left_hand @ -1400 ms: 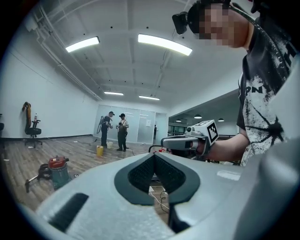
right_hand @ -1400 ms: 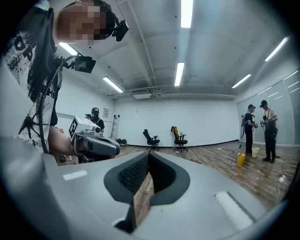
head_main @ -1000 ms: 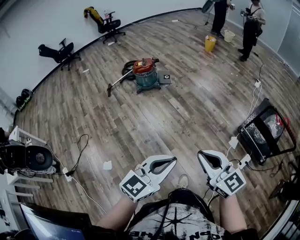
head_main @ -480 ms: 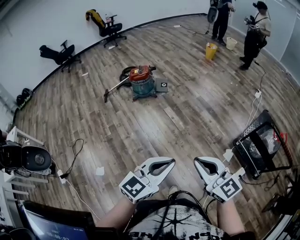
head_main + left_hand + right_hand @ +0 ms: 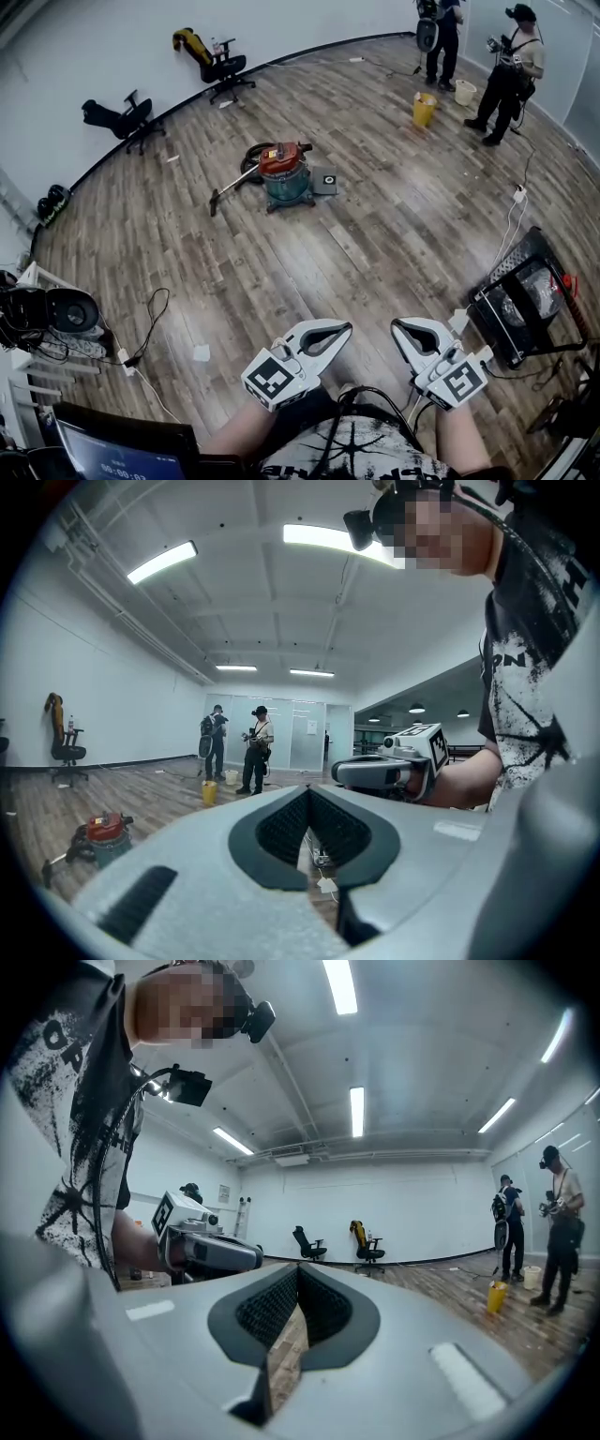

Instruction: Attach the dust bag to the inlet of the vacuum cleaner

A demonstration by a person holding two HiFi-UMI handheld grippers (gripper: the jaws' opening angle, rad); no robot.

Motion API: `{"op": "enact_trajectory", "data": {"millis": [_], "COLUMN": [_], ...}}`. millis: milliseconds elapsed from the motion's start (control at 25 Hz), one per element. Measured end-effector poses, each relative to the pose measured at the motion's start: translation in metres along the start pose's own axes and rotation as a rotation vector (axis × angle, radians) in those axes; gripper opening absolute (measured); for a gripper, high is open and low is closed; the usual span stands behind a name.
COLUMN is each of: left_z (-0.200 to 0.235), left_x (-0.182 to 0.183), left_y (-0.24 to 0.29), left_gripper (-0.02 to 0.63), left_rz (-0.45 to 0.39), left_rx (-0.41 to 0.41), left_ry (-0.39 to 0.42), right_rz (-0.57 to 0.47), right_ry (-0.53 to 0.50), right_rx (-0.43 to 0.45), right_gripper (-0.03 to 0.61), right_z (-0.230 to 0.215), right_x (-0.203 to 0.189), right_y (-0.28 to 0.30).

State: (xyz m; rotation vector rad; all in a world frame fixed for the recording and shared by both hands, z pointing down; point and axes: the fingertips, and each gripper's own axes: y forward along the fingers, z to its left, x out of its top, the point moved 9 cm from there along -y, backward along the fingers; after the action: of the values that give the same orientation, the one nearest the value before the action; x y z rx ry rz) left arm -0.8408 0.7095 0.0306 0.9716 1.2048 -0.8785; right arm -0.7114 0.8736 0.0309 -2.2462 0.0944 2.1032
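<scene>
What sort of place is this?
Likely a big, mostly bare office or studio hall: wood-plank floor, office chairs against the white wall, and a vacuum cleaner standing alone mid-floor.

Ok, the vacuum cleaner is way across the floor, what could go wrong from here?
Trip hazard: a black cable loops on the floor at the left, white cables run at the right. The wand lies out beside the vacuum cleaner, easy to step on. The left gripper and right gripper are shut and empty, and I see no dust bag, so it may need finding first.
</scene>
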Motion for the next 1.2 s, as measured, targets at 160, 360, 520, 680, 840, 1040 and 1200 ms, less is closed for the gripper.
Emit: {"op": "enact_trajectory", "data": {"millis": [160, 360, 520, 680, 840, 1040, 1200], "left_z": [0.023, 0.073, 0.130, 0.187, 0.236, 0.288, 0.317], "left_x": [-0.003, -0.001, 0.013, 0.029, 0.032, 0.029, 0.027], "left_y": [0.009, 0.030, 0.044, 0.055, 0.056, 0.066, 0.067], "left_gripper": [0.002, 0.002, 0.002, 0.002, 0.002, 0.002, 0.002], "left_rz": [-0.006, 0.007, -0.006, -0.007, 0.016, 0.036, 0.032], "left_rx": [-0.021, -0.090, -0.116, -0.145, -0.165, -0.184, -0.198], "left_ry": [0.012, -0.002, -0.006, 0.035, 0.013, -0.004, -0.024], "right_rz": [0.029, 0.026, 0.023, 0.010, 0.055, 0.074, 0.108], "right_ry": [0.005, -0.009, -0.011, -0.012, -0.027, -0.038, -0.042], "right_rx": [-0.050, -0.115, -0.155, -0.197, -0.218, -0.242, -0.266], "right_gripper": [0.008, 0.008, 0.008, 0.008, 0.008, 0.008, 0.008], "right_z": [-0.016, -0.049, -0.080, -0.109, -0.124, -0.147, -0.156], "right_x": [-0.005, -0.004, 0.002, 0.009, 0.007, 0.007, 0.005], "right_y": [0.014, 0.049, 0.086, 0.130, 0.177, 0.221, 0.243]}}
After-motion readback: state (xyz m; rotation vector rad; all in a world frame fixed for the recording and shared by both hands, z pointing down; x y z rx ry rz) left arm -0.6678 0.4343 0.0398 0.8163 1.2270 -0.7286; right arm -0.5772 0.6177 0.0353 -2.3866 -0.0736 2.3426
